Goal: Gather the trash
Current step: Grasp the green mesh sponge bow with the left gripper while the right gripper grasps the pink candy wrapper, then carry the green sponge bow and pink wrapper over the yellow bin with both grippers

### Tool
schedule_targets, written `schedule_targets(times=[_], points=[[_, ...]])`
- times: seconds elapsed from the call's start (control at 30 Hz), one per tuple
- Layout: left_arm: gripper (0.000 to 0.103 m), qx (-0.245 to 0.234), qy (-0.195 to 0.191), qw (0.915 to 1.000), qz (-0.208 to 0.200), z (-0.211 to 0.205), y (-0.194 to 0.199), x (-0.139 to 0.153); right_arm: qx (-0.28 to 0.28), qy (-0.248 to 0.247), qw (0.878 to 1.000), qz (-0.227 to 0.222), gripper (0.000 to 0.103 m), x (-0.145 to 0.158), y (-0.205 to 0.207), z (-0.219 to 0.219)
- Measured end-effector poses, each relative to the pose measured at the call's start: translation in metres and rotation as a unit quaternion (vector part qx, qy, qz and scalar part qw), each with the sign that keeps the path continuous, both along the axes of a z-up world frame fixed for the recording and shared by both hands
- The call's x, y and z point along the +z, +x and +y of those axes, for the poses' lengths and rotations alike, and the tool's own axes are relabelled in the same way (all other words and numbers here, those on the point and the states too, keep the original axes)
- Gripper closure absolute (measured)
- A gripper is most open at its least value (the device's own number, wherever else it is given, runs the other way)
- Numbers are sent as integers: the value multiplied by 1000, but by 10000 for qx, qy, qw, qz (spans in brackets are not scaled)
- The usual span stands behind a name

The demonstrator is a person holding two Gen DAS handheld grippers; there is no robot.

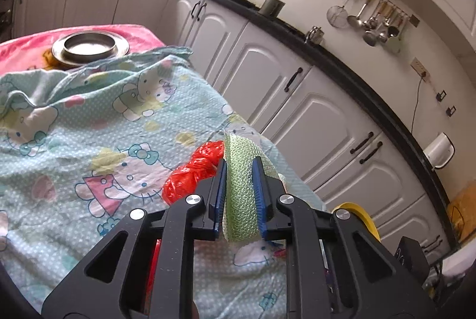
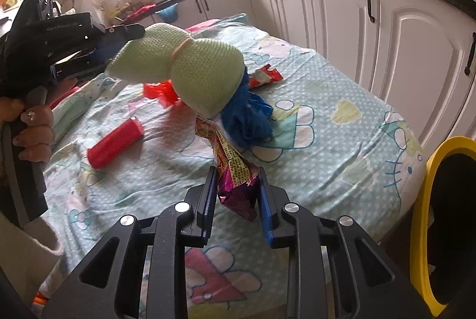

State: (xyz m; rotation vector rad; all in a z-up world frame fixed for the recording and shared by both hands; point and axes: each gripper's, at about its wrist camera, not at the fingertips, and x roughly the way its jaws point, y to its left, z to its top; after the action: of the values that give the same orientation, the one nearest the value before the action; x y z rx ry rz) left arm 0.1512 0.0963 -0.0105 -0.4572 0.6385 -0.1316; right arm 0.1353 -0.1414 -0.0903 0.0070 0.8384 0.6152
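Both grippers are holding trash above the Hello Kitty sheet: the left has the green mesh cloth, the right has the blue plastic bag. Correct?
Not quite. The right gripper is shut on a shiny snack wrapper, not the blue plastic bag, which lies on the sheet, as the right wrist view shows. The left gripper does hold the green mesh cloth.

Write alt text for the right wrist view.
The right tongs grip a crumpled foil snack wrapper above a Hello Kitty sheet. The left tongs hold up a green mesh cloth; a yellow-rimmed bin stands at right.

green mesh cloth (image 2: 190,66): 1 | red roll (image 2: 115,143): 1 | blue bag (image 2: 251,116): 1 | snack wrappers (image 2: 238,179): 2 | metal plate (image 1: 90,47): 1
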Motion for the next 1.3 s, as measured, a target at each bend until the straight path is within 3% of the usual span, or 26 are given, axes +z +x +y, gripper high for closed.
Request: schedule_targets(times=[0.57,1.3], points=[[92,-397,409,9966,-592,-53,-23,48,-431,169,9971,-598,78,51,-24,-60],[92,-1388,704,9844,-825,-159,-9,62,-1641,228,9813,-981,78,76,-46,-182]])
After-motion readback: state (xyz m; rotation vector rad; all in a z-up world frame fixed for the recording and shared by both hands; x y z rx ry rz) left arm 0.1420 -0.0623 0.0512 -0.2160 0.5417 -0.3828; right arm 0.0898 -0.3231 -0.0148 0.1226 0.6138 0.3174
